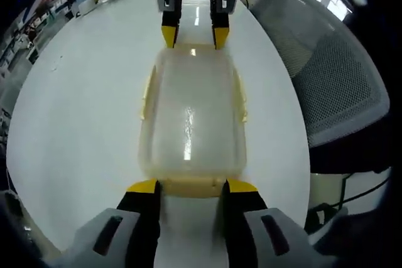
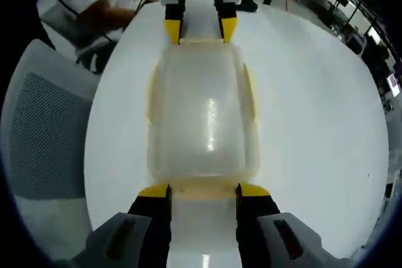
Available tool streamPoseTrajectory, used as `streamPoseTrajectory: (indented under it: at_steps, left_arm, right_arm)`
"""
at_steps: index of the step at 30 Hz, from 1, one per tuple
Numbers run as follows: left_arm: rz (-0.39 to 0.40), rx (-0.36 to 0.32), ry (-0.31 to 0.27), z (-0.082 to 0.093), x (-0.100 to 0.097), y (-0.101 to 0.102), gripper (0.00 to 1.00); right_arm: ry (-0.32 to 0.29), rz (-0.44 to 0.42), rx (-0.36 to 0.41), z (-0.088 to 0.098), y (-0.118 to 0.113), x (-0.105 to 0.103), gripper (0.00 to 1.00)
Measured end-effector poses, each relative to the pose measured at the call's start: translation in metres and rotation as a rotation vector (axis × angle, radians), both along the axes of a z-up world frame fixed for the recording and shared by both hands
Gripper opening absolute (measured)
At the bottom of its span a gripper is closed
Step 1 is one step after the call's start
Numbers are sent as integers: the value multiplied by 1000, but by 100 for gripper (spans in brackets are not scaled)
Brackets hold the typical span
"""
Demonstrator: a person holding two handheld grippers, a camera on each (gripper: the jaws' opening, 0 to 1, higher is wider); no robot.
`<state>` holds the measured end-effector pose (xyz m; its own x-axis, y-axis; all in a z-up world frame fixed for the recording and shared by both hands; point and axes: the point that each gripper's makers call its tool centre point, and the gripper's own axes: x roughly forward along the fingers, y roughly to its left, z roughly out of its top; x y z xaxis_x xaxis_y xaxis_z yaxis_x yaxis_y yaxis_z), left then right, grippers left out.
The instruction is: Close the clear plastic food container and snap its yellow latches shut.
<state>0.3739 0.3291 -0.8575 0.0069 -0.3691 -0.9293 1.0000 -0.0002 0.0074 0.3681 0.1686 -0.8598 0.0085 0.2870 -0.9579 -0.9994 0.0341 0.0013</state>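
Left gripper and right gripper face each other across the table, both spread open, tips at the container ends. It looks light, slick and flexible; press its end latches.

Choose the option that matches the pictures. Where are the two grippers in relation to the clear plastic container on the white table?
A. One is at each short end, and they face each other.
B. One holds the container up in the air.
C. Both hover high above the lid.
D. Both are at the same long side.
A: in the left gripper view the left gripper is at the near short end of the container and the right gripper at the far end; the container sits on the table.
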Motion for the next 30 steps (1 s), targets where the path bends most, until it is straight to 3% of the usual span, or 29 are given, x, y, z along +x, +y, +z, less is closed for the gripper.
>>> streamPoseTrajectory:
  at_steps: [15, 25, 30]
  left_arm:
    - [-7, 13, 1, 1, -1, 0, 39]
    - [-4, 17, -3, 1, -3, -1, 38]
    - [7, 15, 24, 2, -4, 2, 37]
  right_arm:
    - [11, 17, -44, -2, 1, 1, 39]
    - [8, 15, -14, -2, 1, 0, 38]
    - [10, 14, -8, -1, 1, -1, 38]
